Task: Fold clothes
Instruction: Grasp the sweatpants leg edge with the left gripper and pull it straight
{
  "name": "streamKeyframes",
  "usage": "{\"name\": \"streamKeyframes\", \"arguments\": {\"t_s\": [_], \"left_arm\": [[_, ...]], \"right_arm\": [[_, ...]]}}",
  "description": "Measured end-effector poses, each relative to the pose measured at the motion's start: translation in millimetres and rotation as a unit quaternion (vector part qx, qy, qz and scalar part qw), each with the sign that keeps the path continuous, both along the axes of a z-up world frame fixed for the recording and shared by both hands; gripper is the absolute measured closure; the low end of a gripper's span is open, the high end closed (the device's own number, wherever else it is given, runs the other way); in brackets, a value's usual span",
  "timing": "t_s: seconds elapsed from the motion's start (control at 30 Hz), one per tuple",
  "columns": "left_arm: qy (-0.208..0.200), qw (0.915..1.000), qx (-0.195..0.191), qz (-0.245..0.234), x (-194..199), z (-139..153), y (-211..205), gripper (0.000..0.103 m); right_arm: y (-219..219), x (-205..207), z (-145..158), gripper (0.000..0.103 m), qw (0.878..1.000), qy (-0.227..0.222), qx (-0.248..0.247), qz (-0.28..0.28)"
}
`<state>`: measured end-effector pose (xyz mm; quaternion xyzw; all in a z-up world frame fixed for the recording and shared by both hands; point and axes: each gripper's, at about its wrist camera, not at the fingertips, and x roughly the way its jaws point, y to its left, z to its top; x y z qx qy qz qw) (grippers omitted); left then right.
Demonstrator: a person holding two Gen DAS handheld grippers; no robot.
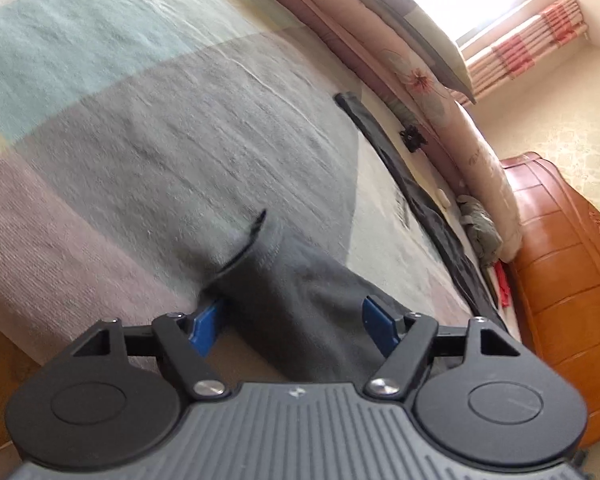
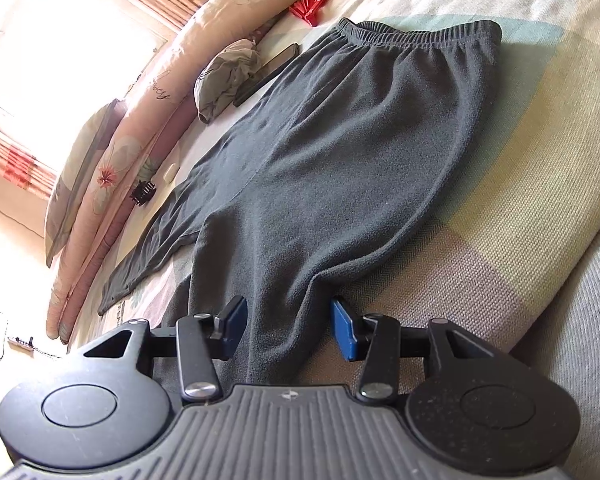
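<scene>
Left wrist view: the left tongs (image 1: 292, 326) stood wide apart above the bed (image 1: 100, 80). A fold of the dark grey trousers (image 1: 300, 300) ran up between the blue pads (image 1: 204, 330). A gap showed at the left pad; whether the right pad touched the cloth could not be told. The picture was blurred. A pillow (image 1: 400, 20) and rolled bedding (image 1: 440, 92) lay along the far edge, a wooden headboard (image 1: 560, 260) at the right.

Right wrist view: the trousers (image 2: 340, 140) lay spread flat on the checked bedcover (image 2: 520, 140), waistband (image 2: 420, 34) at the far end, one leg stretched out to the left. The right tongs (image 2: 288, 328) stood about half open astride a raised ridge of a trouser leg at the near edge; both pads (image 2: 346, 334) stood clear of the cloth. A phone (image 2: 266, 74), a crumpled grey cloth (image 2: 224, 76) and a black hair clip (image 2: 143, 192) lay beside the trousers.
</scene>
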<state>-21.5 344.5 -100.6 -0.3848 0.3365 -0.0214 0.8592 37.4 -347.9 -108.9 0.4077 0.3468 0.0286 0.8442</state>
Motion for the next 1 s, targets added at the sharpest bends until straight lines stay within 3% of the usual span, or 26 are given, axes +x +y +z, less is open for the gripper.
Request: {"name": "streamKeyframes", "arguments": {"t_s": [0.07,0.17,0.23,0.3,0.33,0.4,0.43,0.5,0.57,0.67,0.77,0.87,0.93,1.0], "left_arm": [[-0.022,0.9997,-0.013,-0.006,-8,-5,1,0.028],[-0.021,0.9992,-0.027,0.021,-2,-5,10,0.029],[-0.018,0.9991,-0.020,0.033,8,-3,11,0.031],[-0.009,0.9994,0.012,0.032,15,2,4,0.033],[-0.002,0.9988,0.040,0.029,17,5,-2,0.038],[0.013,0.9949,0.097,0.025,20,8,-11,0.066],[0.021,0.9919,0.123,0.024,20,10,-15,0.072],[0.030,0.9893,0.140,0.028,17,10,-14,0.089],[0.031,0.9887,0.142,0.038,11,13,-12,0.091],[0.033,0.9852,0.160,0.051,-1,22,-9,0.091],[0.049,0.9818,0.176,0.051,-8,29,-1,0.090],[0.056,0.9797,0.187,0.046,-10,37,2,0.073],[0.050,0.9802,0.189,0.030,-9,45,-4,0.061],[0.043,0.9801,0.194,0.012,-5,51,-12,0.043]], "right_arm": [[-1,0,-1,0.052,1.000,-0.002,0.005,-0.002],[-1,4,-1,0.051,1.000,-0.003,0.006,-0.006],[2,6,1,0.050,1.000,-0.005,-0.006,-0.004],[5,7,3,0.051,1.000,-0.006,-0.024,0.000],[7,7,5,0.058,0.999,-0.003,-0.039,0.002],[10,7,6,0.078,0.998,0.007,-0.067,0.000],[9,7,6,0.090,0.997,0.013,-0.074,-0.004],[6,6,4,0.097,0.997,0.018,-0.071,-0.009],[6,5,5,0.098,0.997,0.021,-0.073,-0.010],[7,0,12,0.098,0.995,0.029,-0.091,-0.007],[6,-1,17,0.093,0.992,0.065,-0.106,0.001],[11,-5,32,0.085,0.988,0.091,-0.128,0.008],[22,-9,49,0.084,0.983,0.079,-0.162,0.033],[39,-5,69,0.076,0.977,0.056,-0.186,0.083]]}}
